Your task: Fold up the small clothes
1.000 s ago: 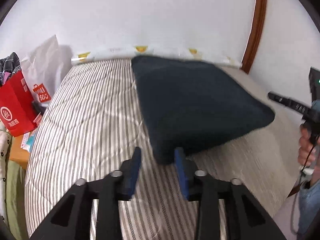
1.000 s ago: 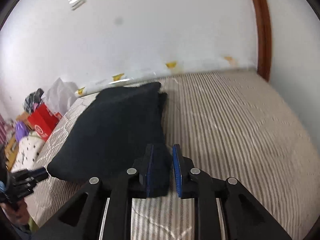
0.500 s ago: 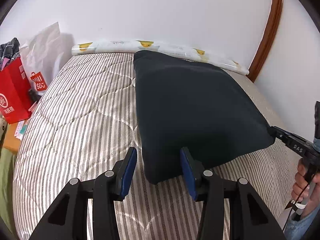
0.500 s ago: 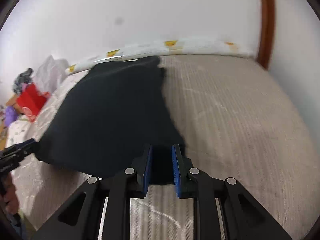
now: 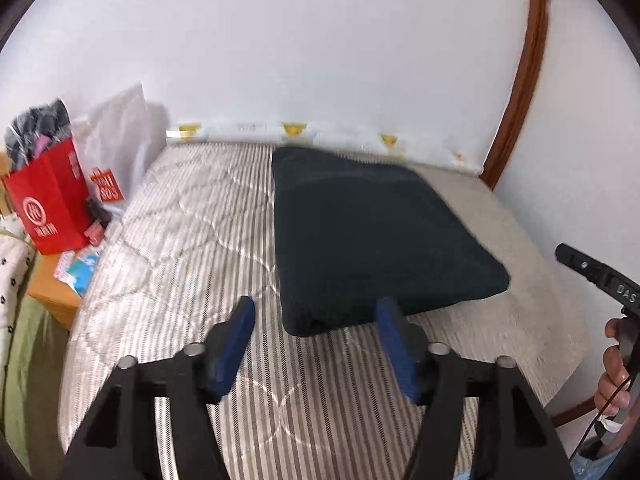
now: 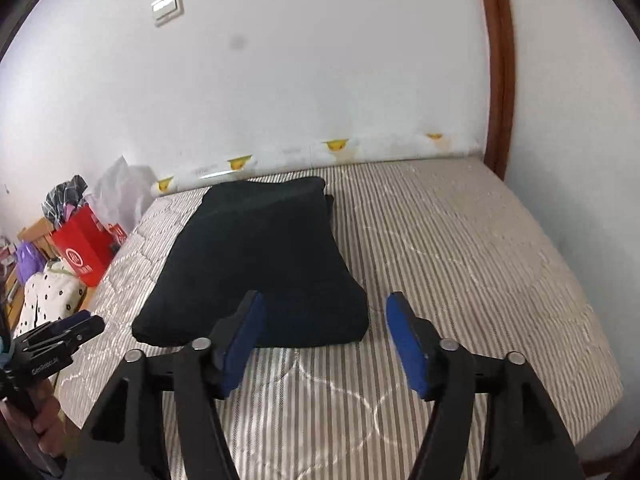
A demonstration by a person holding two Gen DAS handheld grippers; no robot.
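A dark navy garment [image 5: 372,236] [image 6: 260,264] lies folded into a thick rectangle on the striped mattress [image 5: 192,240] [image 6: 460,248], reaching back toward the wall. My left gripper [image 5: 314,312] hovers just above and in front of its near left corner; its jaws are opening and the cloth is free of the pads. My right gripper [image 6: 322,308] hangs before the near right corner, its jaws also opening with nothing pressed between them. Each gripper's tip and the hand holding it show at the edge of the other's view.
A red paper bag [image 5: 48,196] [image 6: 86,248] and a white plastic bag [image 5: 116,140] stand off the mattress's left side with a wooden stand [image 5: 52,292] and spotted cloth [image 6: 48,296]. A rolled white sheet [image 5: 280,132] lines the wall. A brown door frame [image 5: 520,80] rises at right.
Both grippers have let go of the garment's near corners and spread their jaws wide. They have pulled back and up, and the garment has settled flat on the mattress.
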